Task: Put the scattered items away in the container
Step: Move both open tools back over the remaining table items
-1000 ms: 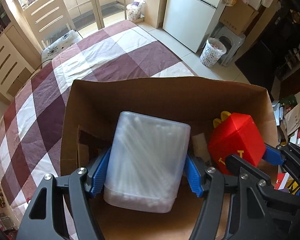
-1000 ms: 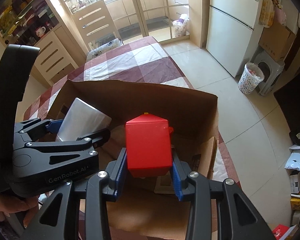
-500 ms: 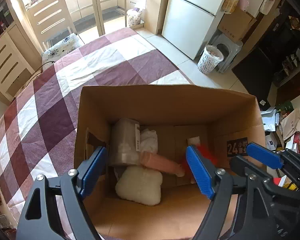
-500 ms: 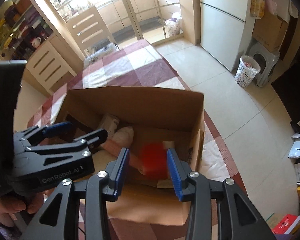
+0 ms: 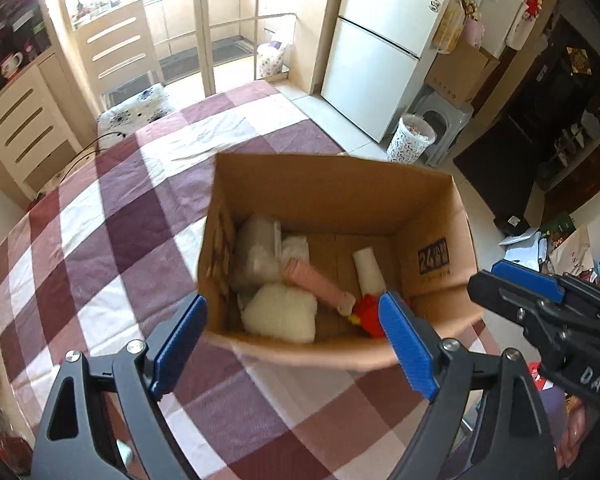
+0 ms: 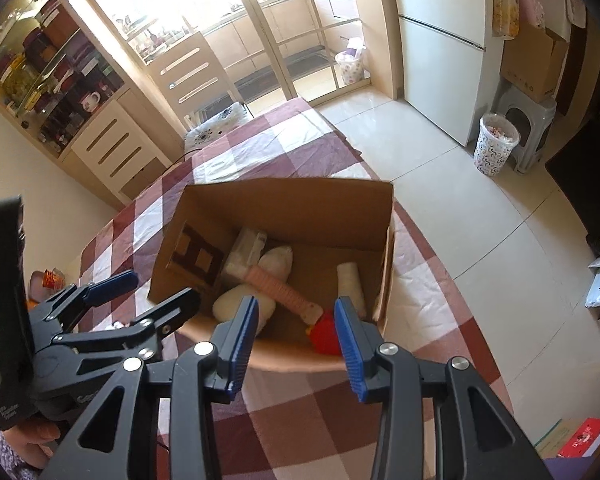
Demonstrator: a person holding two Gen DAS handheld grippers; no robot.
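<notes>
An open cardboard box (image 5: pixel 332 188) (image 6: pixel 300 204) stands on the checked tablecloth. Inside lie a clear plastic tub (image 5: pixel 256 254) (image 6: pixel 244 254), a white plush piece (image 5: pixel 280 314) (image 6: pixel 236 306), a pink ribbed tube (image 5: pixel 318 284) (image 6: pixel 284 290), a white roll (image 5: pixel 368 272) (image 6: pixel 350 284) and a red box (image 5: pixel 368 316) (image 6: pixel 324 332). My left gripper (image 5: pixel 292 346) is open and empty, above the box's near edge. My right gripper (image 6: pixel 296 344) is open and empty, also above the near edge.
The checked tablecloth (image 5: pixel 100 240) covers the table. A chair (image 5: pixel 116 52) stands at the table's far end. A white fridge (image 5: pixel 380 48) and a patterned bin (image 5: pixel 412 144) stand on the tiled floor to the right.
Both grippers opened and let go: the plastic tub and the red box dropped into the box. Both grippers then pulled back and up from the box.
</notes>
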